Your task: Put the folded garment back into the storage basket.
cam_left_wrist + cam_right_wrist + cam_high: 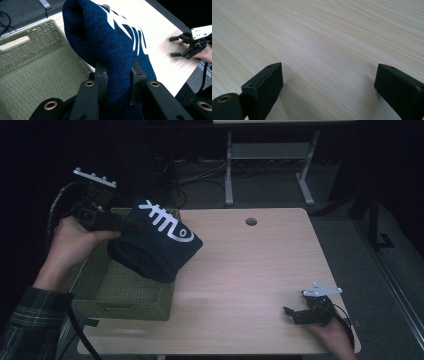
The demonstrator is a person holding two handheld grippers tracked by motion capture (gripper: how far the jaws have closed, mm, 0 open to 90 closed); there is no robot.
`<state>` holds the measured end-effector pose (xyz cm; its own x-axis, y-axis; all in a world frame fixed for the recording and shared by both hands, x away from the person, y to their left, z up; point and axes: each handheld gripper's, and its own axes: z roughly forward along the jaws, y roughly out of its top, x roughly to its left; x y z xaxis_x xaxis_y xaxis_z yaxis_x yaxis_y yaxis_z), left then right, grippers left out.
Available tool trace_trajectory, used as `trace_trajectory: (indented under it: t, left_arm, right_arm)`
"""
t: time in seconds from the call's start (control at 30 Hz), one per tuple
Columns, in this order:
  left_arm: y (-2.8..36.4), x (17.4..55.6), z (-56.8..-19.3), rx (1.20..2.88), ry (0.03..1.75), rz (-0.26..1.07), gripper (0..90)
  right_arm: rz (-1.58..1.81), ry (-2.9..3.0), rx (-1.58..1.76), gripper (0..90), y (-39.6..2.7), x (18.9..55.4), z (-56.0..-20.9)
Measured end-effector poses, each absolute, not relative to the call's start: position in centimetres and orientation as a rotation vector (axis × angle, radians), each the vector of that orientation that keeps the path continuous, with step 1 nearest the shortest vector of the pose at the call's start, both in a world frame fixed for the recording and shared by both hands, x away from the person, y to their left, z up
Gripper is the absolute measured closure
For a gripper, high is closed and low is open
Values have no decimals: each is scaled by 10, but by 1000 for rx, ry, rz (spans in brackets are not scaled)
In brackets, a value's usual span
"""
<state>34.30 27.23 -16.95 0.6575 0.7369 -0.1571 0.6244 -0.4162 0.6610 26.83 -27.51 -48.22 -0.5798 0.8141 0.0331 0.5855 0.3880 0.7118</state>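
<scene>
Left gripper [117,75] clenched on folded navy knit garment [155,242], held aloft over right rim of green woven basket [100,290] at tabletop's left edge; right gripper [295,312] released, idle near front-right corner; garment's set-down remains, whichever way it's headed.

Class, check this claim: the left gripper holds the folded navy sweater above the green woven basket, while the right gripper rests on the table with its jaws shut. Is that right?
Not quite. The right gripper rests on the table with its jaws open, as the right gripper view shows. The rest stands: the left gripper holds the navy sweater above the green woven basket.
</scene>
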Motion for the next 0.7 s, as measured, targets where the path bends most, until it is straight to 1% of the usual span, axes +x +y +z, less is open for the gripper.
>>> trace_trajectory:
  t: [0.4,0.7]
  left_arm:
    - [306,338,-171,2117,1127,231,735]
    - [331,340,-189,2079,1208,218,735]
  right_arm:
    - [998,2329,1222,79,-275,268,-482]
    - [1000,2326,1223,79,-275,268,-482]
